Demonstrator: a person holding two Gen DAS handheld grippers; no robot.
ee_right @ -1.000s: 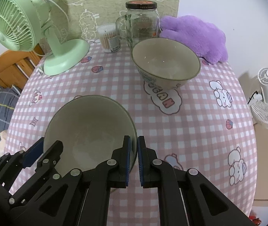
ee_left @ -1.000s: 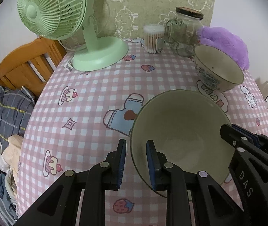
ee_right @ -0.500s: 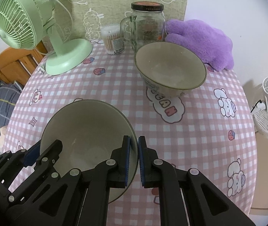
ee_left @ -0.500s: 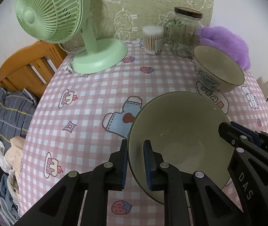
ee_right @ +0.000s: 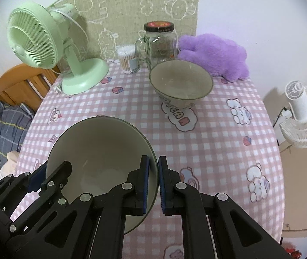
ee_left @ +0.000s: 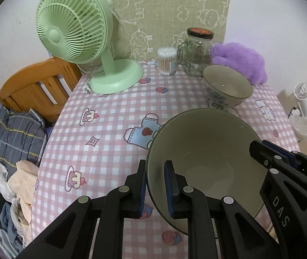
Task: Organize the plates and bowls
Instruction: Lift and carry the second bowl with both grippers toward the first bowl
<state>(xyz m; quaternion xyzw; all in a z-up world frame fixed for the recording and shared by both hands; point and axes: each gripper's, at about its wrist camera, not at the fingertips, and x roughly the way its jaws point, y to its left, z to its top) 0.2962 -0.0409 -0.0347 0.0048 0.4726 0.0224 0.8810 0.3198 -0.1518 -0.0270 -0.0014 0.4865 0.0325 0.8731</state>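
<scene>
The step in hand appears to be the carrying of the near bowl (ee_left: 205, 164), a large plain one, toward a second, patterned bowl (ee_left: 228, 85) so that the two can be nested. The left gripper (ee_left: 155, 185) is clamped on the near bowl's left rim, one blue pad inside the wall and one outside, and the right gripper (ee_right: 152, 183) pinches the opposite rim the same way, so each holds the bowl with its jaws drawn narrow around the thin ceramic edge. The near bowl sits over the front part of the pink checked tablecloth (ee_right: 218, 142) and looks lifted clear of it, though the contact underneath is hidden by the bowl itself. The patterned bowl stands upright toward the far right corner of the table, just in front of a glass jar (ee_right: 161, 43) and a purple plush toy (ee_right: 216, 56), with a tub of cotton swabs (ee_left: 167, 61) and a green desk fan (ee_left: 82, 43) along the far edge to its left. The next move probably calls for both grippers to travel together toward that far right corner, keeping the bowl level and its rim evenly held, then lowering it centred over the patterned bowl before either grip loosens. Whether the larger bowl fits inside the smaller one is doubtful, so it may need setting beside it instead. Both grippers point steeply downward from the near edge, side by side, their fingers angled across the bowl's opening.
</scene>
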